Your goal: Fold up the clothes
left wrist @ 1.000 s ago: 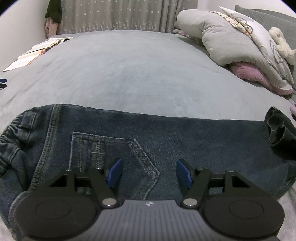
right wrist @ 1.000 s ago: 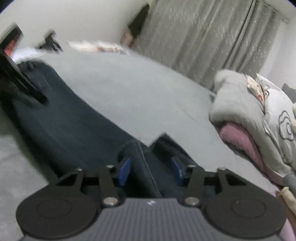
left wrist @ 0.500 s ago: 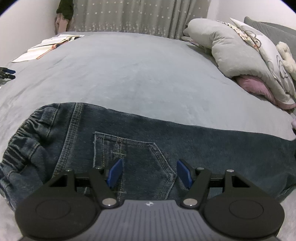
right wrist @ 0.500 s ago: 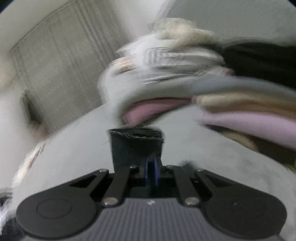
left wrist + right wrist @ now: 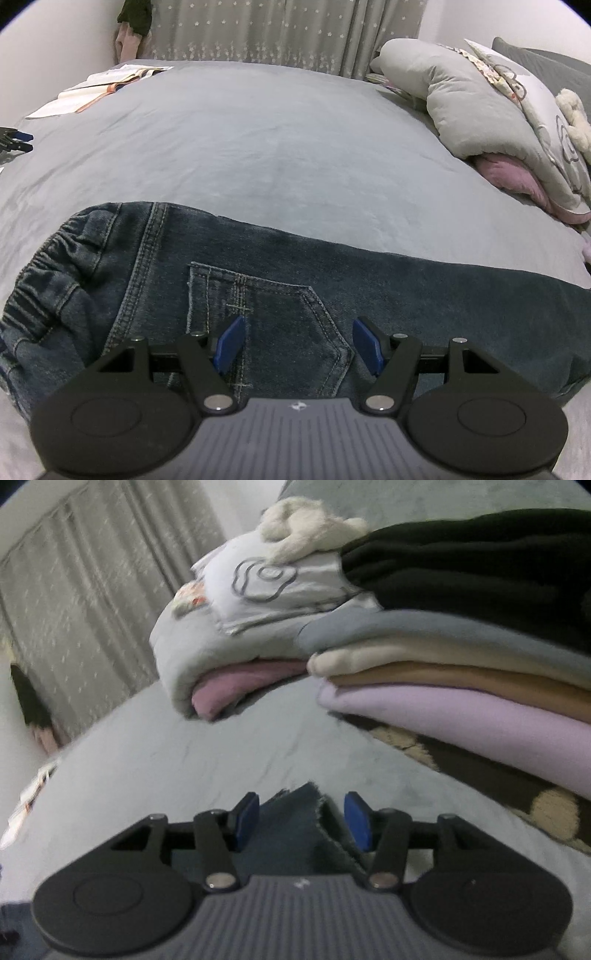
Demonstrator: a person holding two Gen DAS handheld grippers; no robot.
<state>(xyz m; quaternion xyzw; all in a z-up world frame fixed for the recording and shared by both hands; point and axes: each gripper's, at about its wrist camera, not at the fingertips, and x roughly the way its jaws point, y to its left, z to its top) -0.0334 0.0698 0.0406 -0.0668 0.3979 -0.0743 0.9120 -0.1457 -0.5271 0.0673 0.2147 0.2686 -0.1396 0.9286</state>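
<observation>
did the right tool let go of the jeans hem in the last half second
Yes. The right tool was shut on the jeans hem; now its jaws stand apart, hem loose between them, before the folded stack.

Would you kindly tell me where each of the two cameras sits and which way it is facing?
Left wrist: on the left gripper, low over the jeans, facing across the bed to the curtain; both open fingers show.
Right wrist: on the right gripper, at the jeans' frayed leg end, facing the stacked clothes; open fingers show.
Shared: jeans, bed, curtain, pillow.
</observation>
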